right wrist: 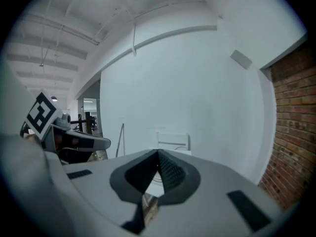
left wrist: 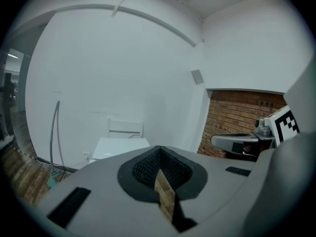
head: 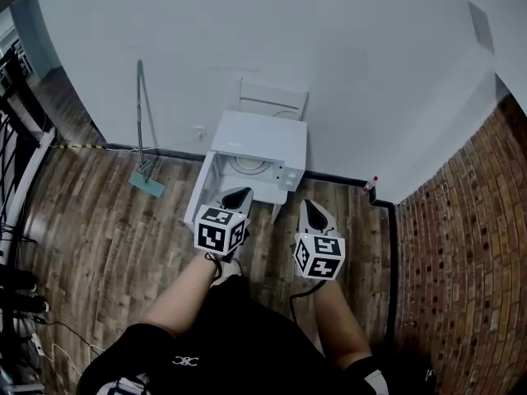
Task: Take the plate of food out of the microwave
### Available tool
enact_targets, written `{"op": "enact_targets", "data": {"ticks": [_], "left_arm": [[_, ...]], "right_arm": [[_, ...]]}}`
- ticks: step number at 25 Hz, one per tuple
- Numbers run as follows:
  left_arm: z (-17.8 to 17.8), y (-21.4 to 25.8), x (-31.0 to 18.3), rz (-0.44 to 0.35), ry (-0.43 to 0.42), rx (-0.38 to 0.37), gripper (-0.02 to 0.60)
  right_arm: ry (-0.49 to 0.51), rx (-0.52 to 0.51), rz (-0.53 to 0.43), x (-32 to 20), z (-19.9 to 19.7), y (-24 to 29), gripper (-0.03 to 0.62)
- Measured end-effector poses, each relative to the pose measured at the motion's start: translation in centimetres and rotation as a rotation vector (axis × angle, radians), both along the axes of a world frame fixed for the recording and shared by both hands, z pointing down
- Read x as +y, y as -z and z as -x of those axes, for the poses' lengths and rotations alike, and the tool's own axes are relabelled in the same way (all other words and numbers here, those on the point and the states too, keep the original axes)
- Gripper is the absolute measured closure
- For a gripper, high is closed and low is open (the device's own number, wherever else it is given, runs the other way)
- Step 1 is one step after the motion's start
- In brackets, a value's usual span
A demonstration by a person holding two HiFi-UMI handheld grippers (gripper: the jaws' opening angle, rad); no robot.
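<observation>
A white microwave [head: 262,142] stands on the wooden floor against the white wall. Its door [head: 200,192] is swung open to the left. Inside, a round pale plate [head: 247,165] shows; I cannot make out any food on it. My left gripper [head: 237,196] is shut and empty, just in front of the open cavity. My right gripper [head: 310,208] is shut too, held a little right of the microwave's control panel. In the left gripper view the jaws of the left gripper [left wrist: 159,149] meet over the microwave's top [left wrist: 121,147]. The right gripper [right wrist: 158,153] points at the microwave [right wrist: 157,180].
A white chair [head: 273,99] stands behind the microwave. A mop [head: 145,171] leans on the wall to the left. A small red-capped bottle [head: 371,184] sits at the corner by the brick wall [head: 461,245]. Cables [head: 25,303] lie at the far left.
</observation>
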State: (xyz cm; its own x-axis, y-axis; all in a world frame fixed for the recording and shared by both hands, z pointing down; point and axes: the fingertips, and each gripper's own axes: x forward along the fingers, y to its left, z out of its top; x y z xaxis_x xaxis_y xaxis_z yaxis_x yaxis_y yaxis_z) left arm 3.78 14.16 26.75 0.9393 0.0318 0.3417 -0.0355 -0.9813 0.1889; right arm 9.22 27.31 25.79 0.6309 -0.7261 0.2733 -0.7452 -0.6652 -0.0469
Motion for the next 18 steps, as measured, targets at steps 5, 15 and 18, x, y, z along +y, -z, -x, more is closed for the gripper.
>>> {"op": "enact_targets", "data": {"ticks": [5, 15, 18], "left_arm": [[-1.7, -0.8, -0.7, -0.007, 0.000, -0.006, 0.581], [-8.4, -3.3, -5.4, 0.045, 0.028, -0.013, 0.581], [-10.5, -3.6, -7.7, 0.059, 0.048, -0.013, 0.581]], "right_arm": [[0.005, 0.002, 0.018, -0.5, -1.7, -0.7, 0.580], [0.055, 0.019, 0.083, -5.6, -8.3, -1.7, 0.580], [0.076, 0.022, 0.098, -8.1, -10.8, -1.7, 0.580]]}}
